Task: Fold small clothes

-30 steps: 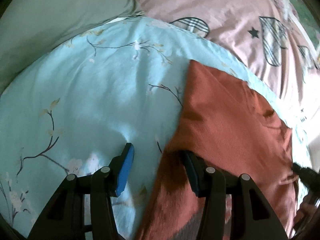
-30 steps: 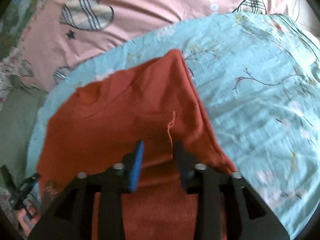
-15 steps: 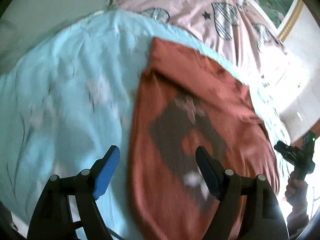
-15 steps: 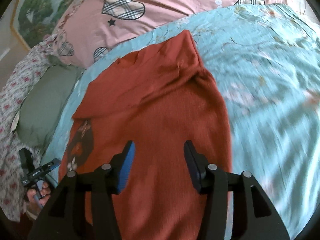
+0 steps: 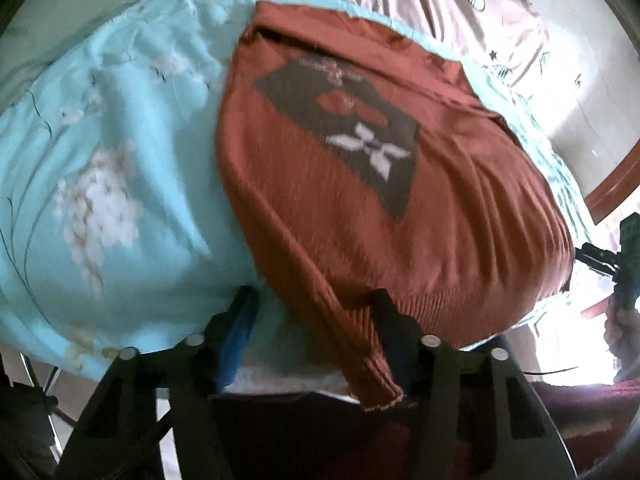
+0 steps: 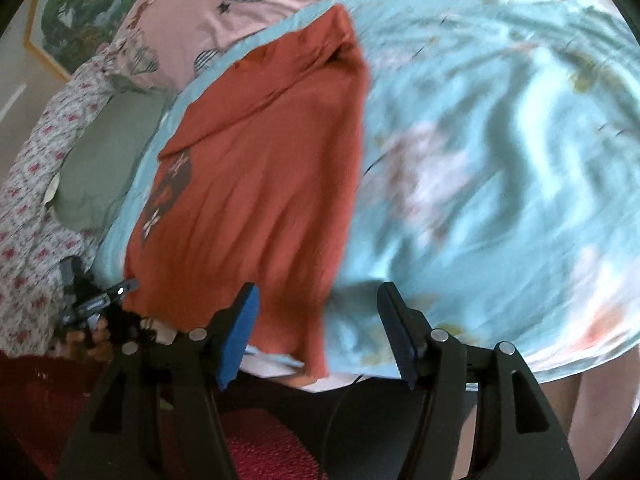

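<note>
Sweater (image 5: 360, 208), rust-red, spread flat on the pale blue flowered bedcover (image 5: 120, 160) of the bed, dark print (image 5: 348, 120) facing up. Ribbed hem (image 5: 460, 300) at the near edge of the mattress, neck far off toward the pink heart-patterned bedding (image 5: 440, 8). Long axis running straight away from both tools: hem close, collar distant.

Left tool (image 5: 316, 320) poised at the hem's left corner, pointing steeply down, with jaws that have just been closing but are parted rather than clamped. Between them, the ribbed side edge slanting down over the bed edge, lying close against one finger and clear of the blue pad (image 5: 240, 332) on the other side. No grip, as far as can be judged.

Right tool (image 6: 320, 324) placed at the opposite hem corner, released, with jaws that have just been opening and now stand wide. Between the fingers, the sweater's corner drooping over the mattress edge, apparently pressed by neither pad, though blurred.

One tool to each corner, then, neither favoured, both on the hem side. Probably next: pinch both corners and carry the hem away along that long axis toward the neck, halving the length. Worth keeping the two corners level, so as not to skew the fold.
</note>
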Motion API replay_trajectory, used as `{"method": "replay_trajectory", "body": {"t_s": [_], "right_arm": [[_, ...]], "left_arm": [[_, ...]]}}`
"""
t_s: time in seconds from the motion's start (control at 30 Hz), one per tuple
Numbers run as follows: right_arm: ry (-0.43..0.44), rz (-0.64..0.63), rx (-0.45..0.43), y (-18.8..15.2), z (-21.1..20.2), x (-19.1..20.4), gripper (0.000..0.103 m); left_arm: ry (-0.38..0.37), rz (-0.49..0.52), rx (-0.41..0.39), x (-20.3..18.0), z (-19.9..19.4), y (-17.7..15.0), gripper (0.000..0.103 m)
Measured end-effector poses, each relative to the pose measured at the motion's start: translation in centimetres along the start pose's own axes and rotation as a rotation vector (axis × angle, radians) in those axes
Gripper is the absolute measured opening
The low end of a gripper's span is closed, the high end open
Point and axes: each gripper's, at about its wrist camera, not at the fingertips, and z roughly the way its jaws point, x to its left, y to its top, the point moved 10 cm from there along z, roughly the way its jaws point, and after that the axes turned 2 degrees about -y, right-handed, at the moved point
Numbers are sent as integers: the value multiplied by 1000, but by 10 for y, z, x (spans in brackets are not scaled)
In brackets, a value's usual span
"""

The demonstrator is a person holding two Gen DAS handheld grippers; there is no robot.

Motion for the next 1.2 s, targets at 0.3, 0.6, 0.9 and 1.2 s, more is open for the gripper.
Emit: {"method": "replay_trajectory", "body": {"t_s": [0.3,0.6,0.9,1.2], "right_arm": [[75,-62,-28,-6,9,17,67],[128,-53,43,-21,19,22,25],[180,-3,-1,-12,15,18,8],[222,40,-11,-17,6,14,7]], "left_arm": [[-48,-44,5,5,-3,-4,27],[-85,-61,27,1,1,-7,19],[-128,-50,-15,-1,-9,-2,6],[-209,-79,-111,-6,-34,5,5]]}}
